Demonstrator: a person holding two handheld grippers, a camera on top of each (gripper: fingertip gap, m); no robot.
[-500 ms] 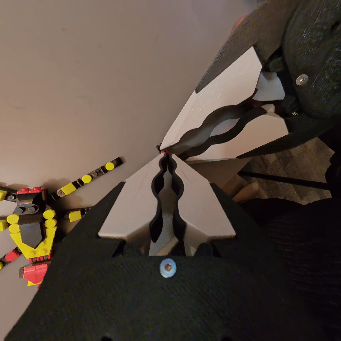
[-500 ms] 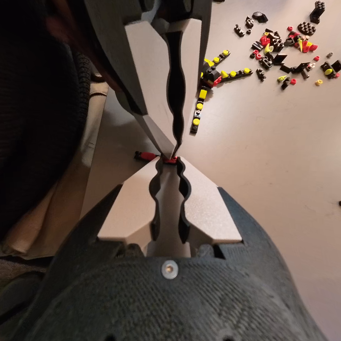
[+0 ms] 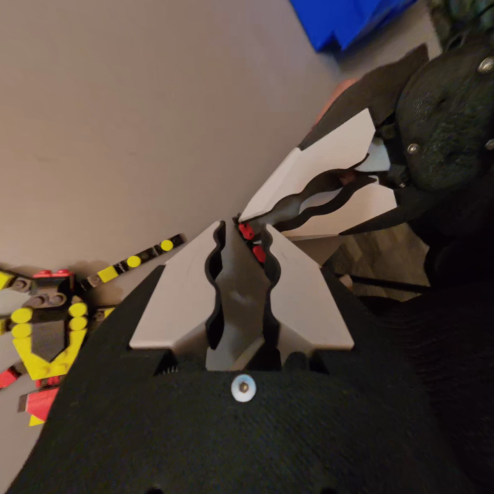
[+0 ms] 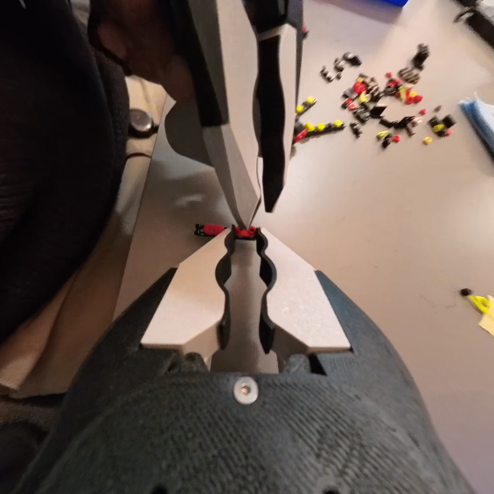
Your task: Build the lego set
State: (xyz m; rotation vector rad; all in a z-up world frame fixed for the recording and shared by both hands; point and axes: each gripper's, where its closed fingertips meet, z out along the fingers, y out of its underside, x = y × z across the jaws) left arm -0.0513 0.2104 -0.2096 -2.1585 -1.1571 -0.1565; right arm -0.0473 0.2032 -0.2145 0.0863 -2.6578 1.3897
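Note:
A small black strip with red pieces (image 4: 212,229) is held in the air over the table's near edge. My right gripper (image 4: 243,232) is shut on its middle, and one end sticks out to the left. In the left wrist view the strip (image 3: 246,231) lies between the spread fingers of my left gripper (image 3: 244,224), close to its right finger. The left gripper is open. The right gripper (image 3: 240,219) reaches in there from the upper right. In the right wrist view the left gripper (image 4: 258,216) comes down from above, one tip touching the red piece.
The partly built yellow, black and red model (image 3: 48,320) lies on the beige table (image 3: 133,107) at the left. A pile of loose pieces (image 4: 374,107) lies far right. A blue thing (image 3: 347,21) is at the back. A person's dark sleeve (image 4: 40,160) fills the left. Both grippers' tips are close together, under 4 cm apart.
My left gripper was shut tip to tip with the right one on the red piece; now its fingers have spread open. The right gripper still holds the strip.

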